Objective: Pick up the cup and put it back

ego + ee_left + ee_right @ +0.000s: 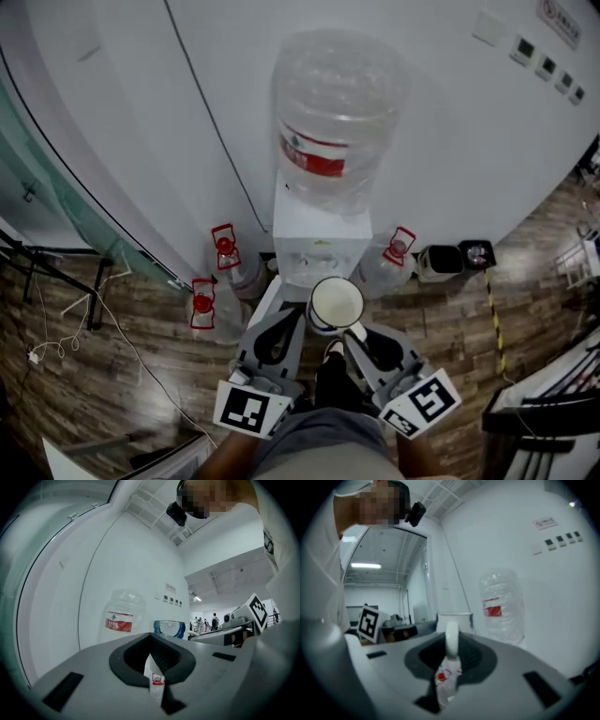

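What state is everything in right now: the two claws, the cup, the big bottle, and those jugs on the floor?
Cup: upright, held in the air in front of the water dispenser; looks empty.
Right claw: shut on the cup's handle.
Left claw: shut, nothing in it.
Big bottle: upside down on the dispenser.
Floor jugs: standing upright, red caps on.
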Motion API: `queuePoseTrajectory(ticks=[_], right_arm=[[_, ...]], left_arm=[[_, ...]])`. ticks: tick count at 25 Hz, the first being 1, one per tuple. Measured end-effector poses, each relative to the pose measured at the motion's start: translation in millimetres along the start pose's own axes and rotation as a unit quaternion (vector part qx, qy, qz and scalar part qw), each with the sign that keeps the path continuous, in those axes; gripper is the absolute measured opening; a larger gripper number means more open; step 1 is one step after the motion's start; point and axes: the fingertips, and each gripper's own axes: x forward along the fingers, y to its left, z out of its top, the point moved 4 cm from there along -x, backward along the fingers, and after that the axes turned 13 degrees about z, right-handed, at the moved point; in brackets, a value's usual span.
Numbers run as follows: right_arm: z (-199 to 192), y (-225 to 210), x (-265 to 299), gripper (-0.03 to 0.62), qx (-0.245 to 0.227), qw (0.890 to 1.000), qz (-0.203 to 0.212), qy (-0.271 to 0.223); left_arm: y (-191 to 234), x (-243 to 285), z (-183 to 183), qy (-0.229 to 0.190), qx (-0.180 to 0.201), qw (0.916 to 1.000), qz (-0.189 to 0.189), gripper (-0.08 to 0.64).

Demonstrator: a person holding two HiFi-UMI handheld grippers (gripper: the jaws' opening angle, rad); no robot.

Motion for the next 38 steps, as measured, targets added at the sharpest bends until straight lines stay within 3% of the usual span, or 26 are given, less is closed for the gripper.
queuePoseTrajectory(ticks=[10, 17, 38], right_arm=[[12, 15, -12, 0.072, 0.004, 1.0, -0.019, -0.013], [13, 8, -15, 0.072, 0.01, 0.999, -0.026, -0.015], [5, 15, -13, 0.072, 0.014, 0.999, -0.031, -0.008]], left_arm=[[-12, -11, 6, 0.004, -0.018, 0.9998, 0.004, 0.006], [-11, -6, 3, 0.002, -0.003, 1.0, -0.004, 0.006], [0, -16, 1, 0.0, -0.02, 0.9998, 0.007, 0.006]])
